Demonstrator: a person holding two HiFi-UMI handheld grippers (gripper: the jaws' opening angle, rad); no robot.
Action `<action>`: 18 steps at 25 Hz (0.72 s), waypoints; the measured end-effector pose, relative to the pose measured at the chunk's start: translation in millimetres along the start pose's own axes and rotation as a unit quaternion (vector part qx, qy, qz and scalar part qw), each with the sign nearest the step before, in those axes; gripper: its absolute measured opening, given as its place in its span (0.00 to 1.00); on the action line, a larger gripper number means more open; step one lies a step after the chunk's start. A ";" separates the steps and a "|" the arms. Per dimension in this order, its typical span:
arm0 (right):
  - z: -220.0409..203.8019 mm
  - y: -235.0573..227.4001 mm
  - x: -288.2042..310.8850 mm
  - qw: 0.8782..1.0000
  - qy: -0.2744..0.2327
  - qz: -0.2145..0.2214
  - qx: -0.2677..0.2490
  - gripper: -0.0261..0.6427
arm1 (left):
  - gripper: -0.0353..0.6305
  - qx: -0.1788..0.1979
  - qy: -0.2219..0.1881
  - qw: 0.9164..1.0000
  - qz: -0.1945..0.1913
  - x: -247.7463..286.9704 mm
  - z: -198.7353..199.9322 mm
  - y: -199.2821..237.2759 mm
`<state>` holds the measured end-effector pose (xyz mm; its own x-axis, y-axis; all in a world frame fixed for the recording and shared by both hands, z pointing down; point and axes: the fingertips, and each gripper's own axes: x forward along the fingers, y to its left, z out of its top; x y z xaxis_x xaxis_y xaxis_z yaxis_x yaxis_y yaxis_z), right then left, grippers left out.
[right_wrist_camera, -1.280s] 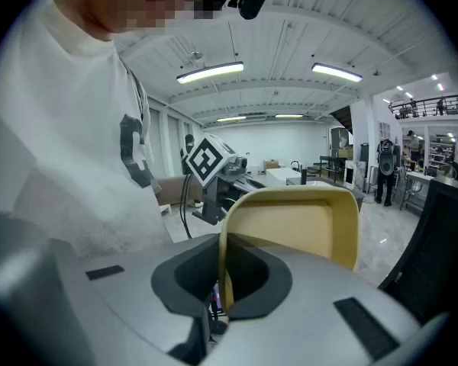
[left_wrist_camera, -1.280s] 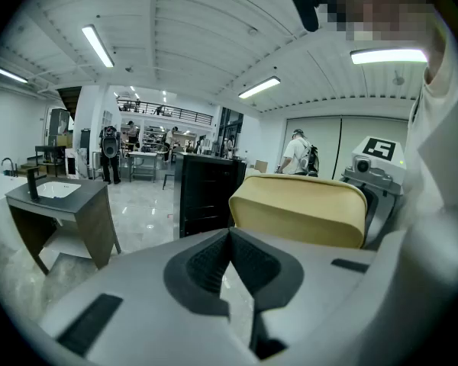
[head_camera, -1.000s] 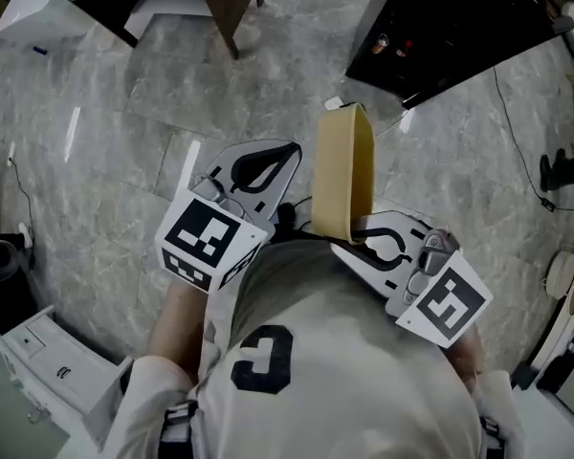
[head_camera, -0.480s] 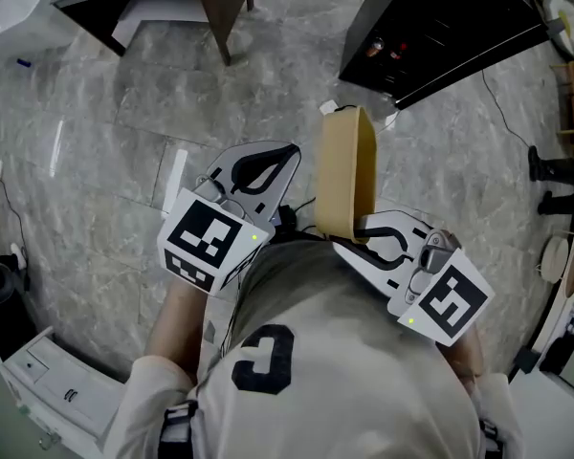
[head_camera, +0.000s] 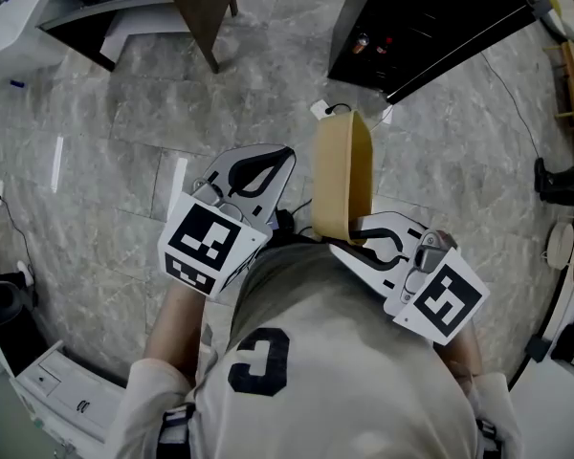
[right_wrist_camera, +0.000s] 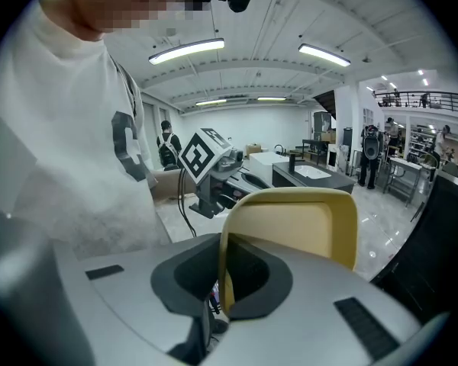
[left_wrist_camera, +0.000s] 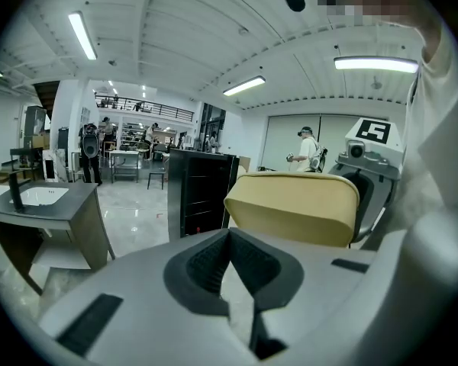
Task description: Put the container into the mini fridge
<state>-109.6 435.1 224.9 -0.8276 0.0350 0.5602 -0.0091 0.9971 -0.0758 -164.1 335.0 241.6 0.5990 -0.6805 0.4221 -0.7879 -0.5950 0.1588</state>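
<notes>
In the head view the tan open container [head_camera: 342,175] stands on edge in front of the person's chest. My right gripper [head_camera: 352,228] is shut on its rim, and the wall of the container [right_wrist_camera: 298,227] runs down between the dark pads. My left gripper [head_camera: 289,151] is beside it on the left, shut and empty, its pads meeting in a V [left_wrist_camera: 227,239]. The container [left_wrist_camera: 294,208] also shows to that gripper's right. The black mini fridge [head_camera: 430,22] stands on the floor ahead at the upper right, with its dark front [left_wrist_camera: 198,193] facing the left gripper.
A dark wooden desk leg and white furniture [head_camera: 206,3] stand at the upper left. A white cabinet [head_camera: 57,390] is at the lower left. A white plug with cable [head_camera: 325,110] lies on the marble floor before the fridge. A grey sink counter [left_wrist_camera: 46,204] is left of the fridge.
The floor has slid down and left in the head view, and the fridge now sits closer. Both grippers and the container keep their places against the body.
</notes>
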 end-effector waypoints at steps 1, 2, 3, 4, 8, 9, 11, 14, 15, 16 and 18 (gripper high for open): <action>-3.0 -4.9 -4.2 1.000 0.000 -0.003 0.002 0.08 | 0.14 0.002 0.004 1.000 -0.001 5.7 2.3 -2.2; -5.3 -10.3 -8.1 1.000 0.000 -0.006 0.004 0.08 | 0.14 0.004 0.007 1.000 -0.001 11.5 4.8 -3.2; -6.8 -16.1 -11.9 1.000 -0.001 -0.007 0.004 0.08 | 0.14 0.005 0.012 1.000 0.000 17.5 7.7 -3.4; -7.6 -22.5 -16.1 1.000 -0.002 -0.007 0.001 0.08 | 0.14 0.005 0.015 1.000 0.001 23.7 11.7 -3.5; -15.7 -44.3 -41.7 1.000 -0.001 0.003 -0.007 0.08 | 0.14 0.007 0.023 1.000 0.004 50.7 33.4 -14.8; -19.4 -47.6 -50.8 1.000 -0.002 0.003 -0.007 0.08 | 0.14 0.008 0.025 1.000 0.003 58.2 38.2 -22.3; -28.3 -53.4 -70.0 1.000 -0.007 0.003 -0.007 0.08 | 0.14 0.012 0.029 1.000 0.002 73.4 47.2 -39.2; -42.2 -63.7 -95.9 1.000 -0.020 -0.003 -0.005 0.08 | 0.14 0.024 0.032 0.999 0.002 95.1 60.0 -60.3; -47.0 -66.6 -103.5 1.000 -0.022 -0.004 -0.005 0.08 | 0.14 0.028 0.033 0.999 0.004 101.8 63.7 -66.0; -51.4 -69.0 -110.7 1.000 -0.024 -0.003 -0.006 0.08 | 0.14 0.031 0.035 0.999 0.007 108.0 67.0 -71.6; -59.1 -72.3 -124.8 1.000 -0.028 0.000 -0.009 0.08 | 0.14 0.036 0.038 0.999 0.012 119.4 72.5 -82.7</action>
<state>27.5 362.7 209.2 -0.8575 0.0309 0.5136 -0.0003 0.9982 -0.0606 -17.1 271.9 214.2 0.5661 -0.6616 0.4917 -0.7876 -0.6103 0.0854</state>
